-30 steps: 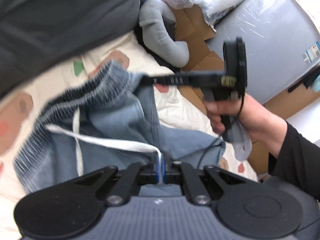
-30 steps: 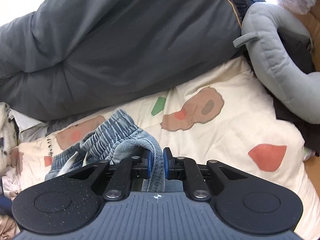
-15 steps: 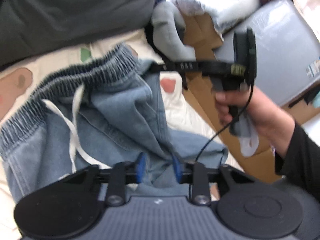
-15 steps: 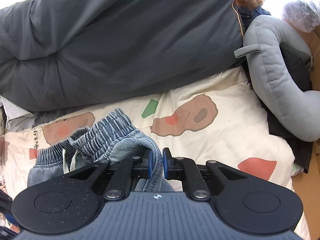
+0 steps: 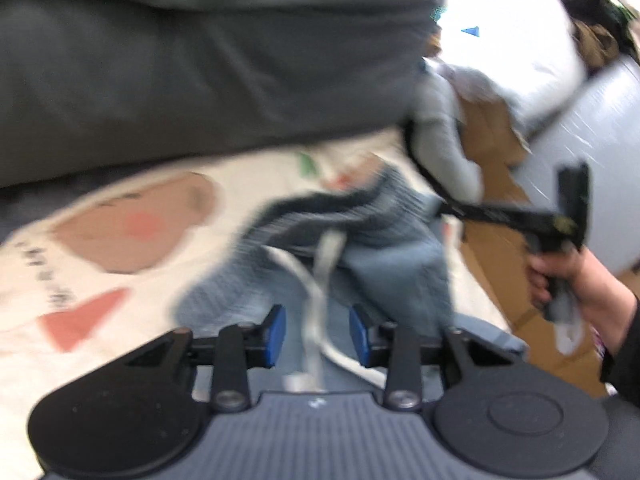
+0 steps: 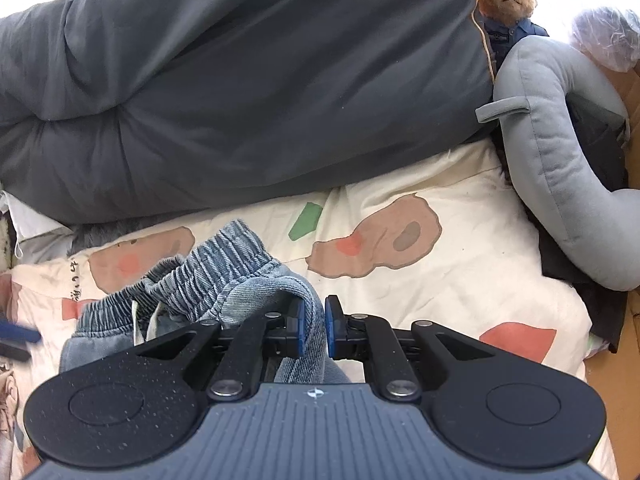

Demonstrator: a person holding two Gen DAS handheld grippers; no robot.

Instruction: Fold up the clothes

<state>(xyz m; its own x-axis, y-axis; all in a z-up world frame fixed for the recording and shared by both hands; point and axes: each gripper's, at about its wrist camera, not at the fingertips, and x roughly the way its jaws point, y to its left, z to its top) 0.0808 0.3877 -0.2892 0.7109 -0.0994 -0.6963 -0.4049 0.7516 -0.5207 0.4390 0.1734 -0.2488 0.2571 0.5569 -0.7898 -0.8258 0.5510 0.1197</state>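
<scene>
Drawstring (image 5: 320, 280) no longer sits pinched: the left gripper (image 5: 317, 336) now has its fingers spread apart, the white cord loose between them. Right gripper (image 6: 313, 326) stays clenched on the denim shorts (image 6: 224, 276), bunched unfolded mid-bed on the patterned sheet (image 6: 440, 280). Motion blur smears the left view; the legs are cut off.

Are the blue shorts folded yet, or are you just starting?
Just starting. Nothing looks folded: the denim shorts lie bunched on the patterned sheet, waistband crumpled and white drawstring loose. In hand: the right gripper pinches a fold of denim at one edge. The left gripper is open, holding nothing, with the drawstring lying between its fingers. Left: spreading them flat, folding, then stacking.
</scene>
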